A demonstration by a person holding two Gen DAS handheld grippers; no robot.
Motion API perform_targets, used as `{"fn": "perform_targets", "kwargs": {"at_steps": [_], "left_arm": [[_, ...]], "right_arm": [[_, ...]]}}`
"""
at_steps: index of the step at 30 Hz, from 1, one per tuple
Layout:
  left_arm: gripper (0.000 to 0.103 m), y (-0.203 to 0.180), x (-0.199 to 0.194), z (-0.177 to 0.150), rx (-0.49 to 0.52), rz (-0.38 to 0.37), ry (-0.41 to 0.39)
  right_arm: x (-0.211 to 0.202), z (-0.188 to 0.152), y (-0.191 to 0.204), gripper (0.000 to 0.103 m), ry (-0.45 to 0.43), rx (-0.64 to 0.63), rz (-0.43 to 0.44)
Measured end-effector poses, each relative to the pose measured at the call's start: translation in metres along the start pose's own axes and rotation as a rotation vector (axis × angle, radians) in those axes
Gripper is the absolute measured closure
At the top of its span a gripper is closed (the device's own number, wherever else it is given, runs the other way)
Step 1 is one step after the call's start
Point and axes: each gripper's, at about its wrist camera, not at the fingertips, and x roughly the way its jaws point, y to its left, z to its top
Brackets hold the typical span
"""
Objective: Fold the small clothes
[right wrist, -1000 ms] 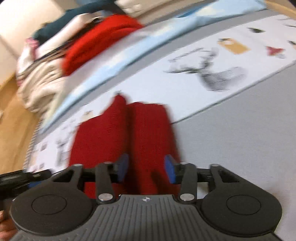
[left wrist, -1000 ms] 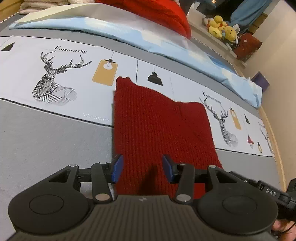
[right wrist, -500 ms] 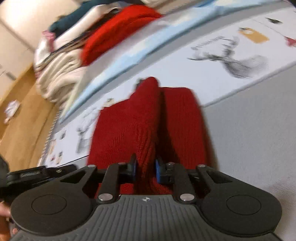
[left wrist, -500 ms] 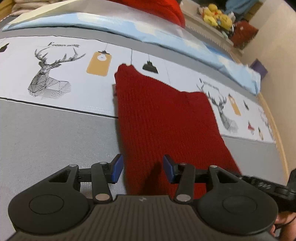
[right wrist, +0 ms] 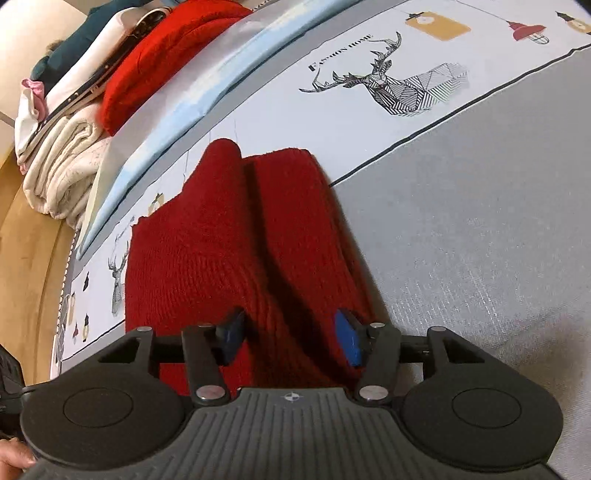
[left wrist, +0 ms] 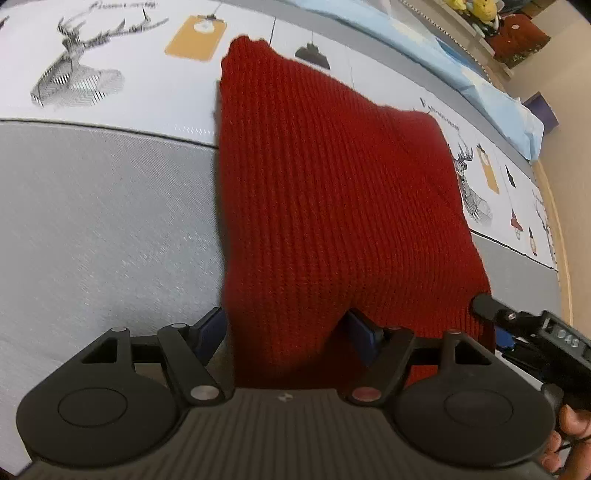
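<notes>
A dark red knitted garment (left wrist: pixel 332 177) lies flat on the bed sheet (left wrist: pixel 103 229), with one sleeve folded along it in the right wrist view (right wrist: pixel 221 236). My left gripper (left wrist: pixel 288 332) is open with its jaws on either side of the garment's near edge, the knit bunched between them. My right gripper (right wrist: pixel 290 336) is open over the near hem, blue pads (right wrist: pixel 347 341) apart, with a ridge of knit between them. The right gripper's tip (left wrist: pixel 484 304) shows at the garment's right corner in the left wrist view.
The sheet has a grey band and a white band printed with deer (right wrist: pixel 399 92) and lamps. A light blue quilt (right wrist: pixel 207 99) runs along the far side. Folded clothes, including a bright red one (right wrist: pixel 159 55), are stacked beyond it. Plush toys (left wrist: pixel 469 7) stand at the far right.
My right gripper, shut on a knit fold half a second ago, has opened. My left gripper has moved forward so the garment's edge now sits between its open jaws.
</notes>
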Motion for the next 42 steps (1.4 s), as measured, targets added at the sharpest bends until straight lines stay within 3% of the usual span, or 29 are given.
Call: {"fn": "perform_targets", "kwargs": {"at_steps": [5, 7, 9, 11, 14, 15, 16, 19, 22, 27, 30, 32, 34, 37, 38, 39, 40, 42], "left_arm": [[0.022, -0.009, 0.009, 0.002, 0.007, 0.023, 0.005], [0.021, -0.009, 0.012, 0.003, 0.002, 0.025, 0.007], [0.021, -0.01, 0.012, 0.003, -0.002, 0.024, 0.004], [0.025, -0.011, 0.011, 0.004, 0.006, 0.022, -0.01], [0.039, -0.015, 0.001, 0.004, 0.029, 0.022, -0.057], [0.044, -0.016, -0.004, 0.004, 0.044, 0.03, -0.083], [0.048, -0.019, -0.011, 0.005, 0.065, 0.04, -0.116], [0.05, -0.018, -0.024, 0.007, 0.109, 0.056, -0.174], [0.05, -0.01, -0.025, 0.008, 0.098, 0.079, -0.139], [0.051, -0.012, -0.043, 0.003, 0.141, 0.052, -0.188], [0.05, -0.018, -0.034, -0.003, 0.191, 0.098, -0.14], [0.048, -0.015, -0.024, -0.006, 0.184, 0.13, -0.088], [0.046, -0.01, -0.019, -0.006, 0.146, 0.11, -0.059], [0.046, -0.006, -0.016, -0.008, 0.13, 0.083, -0.046], [0.049, -0.007, -0.016, -0.008, 0.135, 0.08, -0.045], [0.055, -0.009, -0.018, -0.008, 0.142, 0.074, -0.05], [0.056, -0.012, -0.022, -0.008, 0.147, 0.06, -0.066], [0.057, -0.014, -0.026, -0.01, 0.163, 0.026, -0.078]], "right_arm": [[-0.019, 0.007, -0.004, 0.05, -0.082, 0.059, 0.02], [-0.026, 0.011, -0.012, 0.049, -0.125, 0.085, -0.018], [-0.018, 0.013, -0.019, 0.049, -0.097, 0.089, -0.1], [-0.002, 0.01, -0.029, 0.048, -0.005, 0.107, -0.159], [0.014, 0.004, -0.031, 0.054, 0.077, 0.112, -0.138], [0.016, 0.002, -0.025, 0.071, 0.076, 0.078, -0.131], [0.018, 0.001, -0.018, 0.074, 0.072, 0.041, -0.116], [0.021, -0.004, -0.005, 0.078, 0.065, 0.004, -0.092], [0.026, -0.005, -0.002, 0.078, 0.075, 0.017, -0.077], [0.017, -0.002, 0.004, 0.078, 0.025, -0.02, -0.122], [-0.005, 0.002, 0.015, 0.077, -0.126, -0.085, -0.165], [-0.021, 0.002, 0.026, 0.075, -0.206, -0.127, -0.086], [-0.025, -0.002, 0.035, 0.053, -0.197, -0.172, 0.005], [-0.01, -0.013, 0.043, 0.049, -0.074, -0.216, 0.062], [-0.002, -0.016, 0.045, 0.052, -0.017, -0.236, 0.05], [0.006, -0.019, 0.045, 0.072, 0.031, -0.253, 0.035], [0.011, -0.022, 0.045, 0.077, 0.058, -0.274, 0.016], [0.003, -0.02, 0.047, 0.079, 0.006, -0.299, 0.008]]}}
